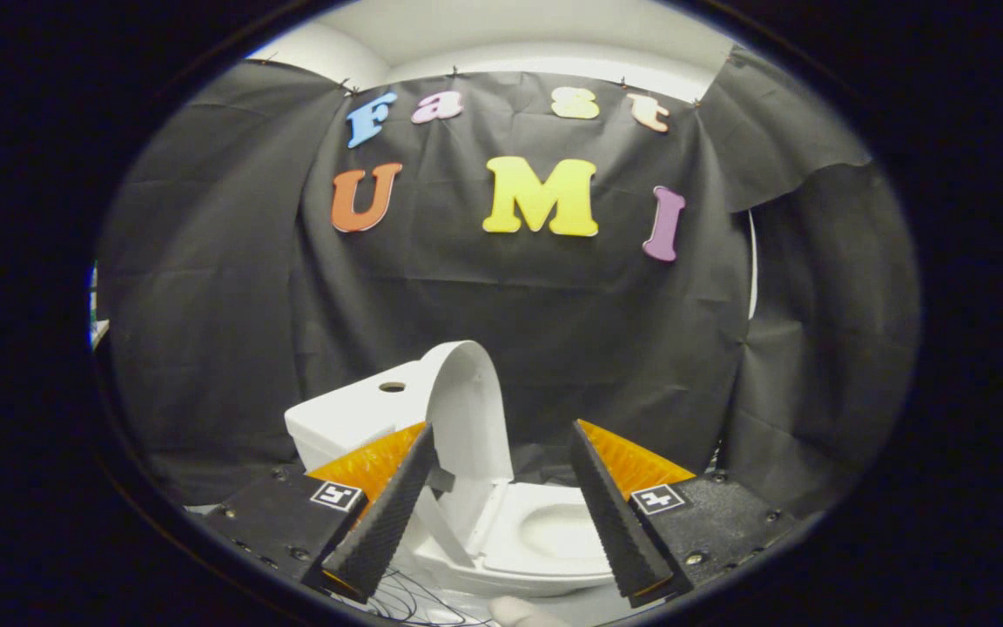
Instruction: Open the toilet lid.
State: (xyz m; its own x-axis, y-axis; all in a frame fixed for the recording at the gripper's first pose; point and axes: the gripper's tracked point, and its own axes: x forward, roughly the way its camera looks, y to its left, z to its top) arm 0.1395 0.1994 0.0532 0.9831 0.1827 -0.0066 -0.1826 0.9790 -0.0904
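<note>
Toilet lid (pixel 467 409) stands raised against the white tank (pixel 353 414), just ahead of the released claw (pixel 501 514); black cloth wall (pixel 554 331) hangs beyond.

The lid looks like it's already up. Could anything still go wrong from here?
Possibly. The lid stands raised near the tank, and I can't tell that it rests on it, so it might drop back onto the bowl. The open claw has its left finger close to the lid, so pulling away carelessly could nudge it down.
</note>
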